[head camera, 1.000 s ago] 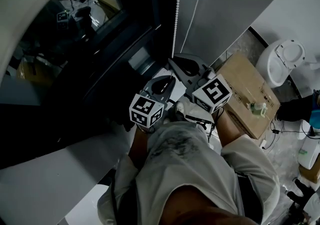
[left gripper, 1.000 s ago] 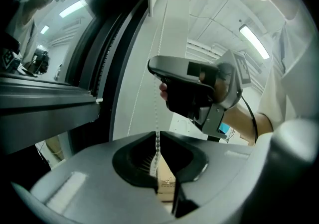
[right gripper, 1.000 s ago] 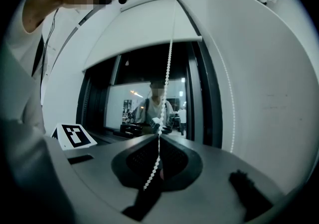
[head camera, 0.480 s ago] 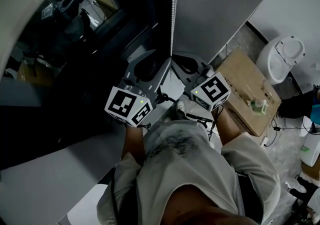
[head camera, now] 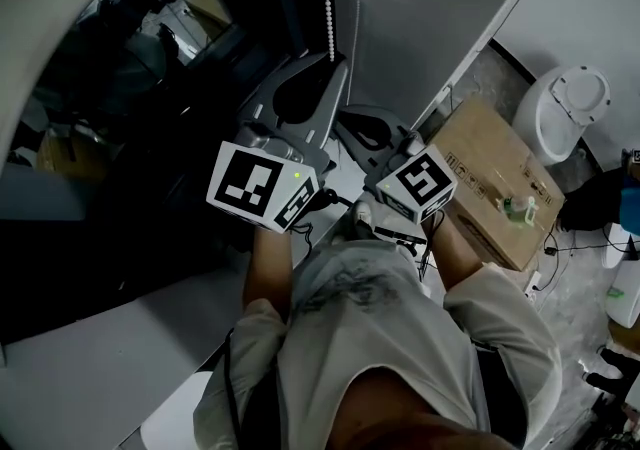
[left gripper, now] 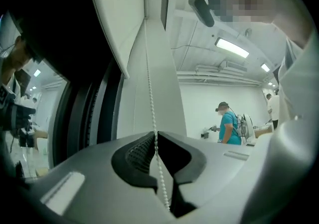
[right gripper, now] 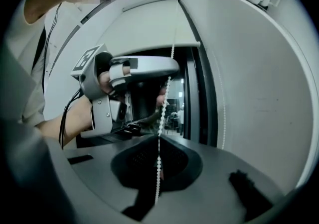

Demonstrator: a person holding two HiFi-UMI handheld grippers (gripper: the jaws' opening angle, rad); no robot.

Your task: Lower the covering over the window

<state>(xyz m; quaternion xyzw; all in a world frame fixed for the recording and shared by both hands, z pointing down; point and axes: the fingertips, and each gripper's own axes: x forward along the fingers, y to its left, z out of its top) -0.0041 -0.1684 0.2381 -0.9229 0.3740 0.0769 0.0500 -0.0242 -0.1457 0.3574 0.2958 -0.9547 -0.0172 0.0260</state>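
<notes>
A dark window (head camera: 150, 68) stands in a grey wall, and the roller blind (right gripper: 144, 29) covers only its upper part. The bead chain (left gripper: 149, 93) hangs beside the frame. The left tongs (left gripper: 155, 134) are closed on the chain higher up, and the right tongs (right gripper: 159, 137) are closed on it lower down.

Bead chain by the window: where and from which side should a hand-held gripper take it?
Take the bead chain on its straight hanging run, coming in level from the room side, jaws either side of one strand. It hangs thin and vertical, so pads close squarely on the beads. The left hand-held gripper and the right hand-held gripper are shut on it this way, left above.
</notes>
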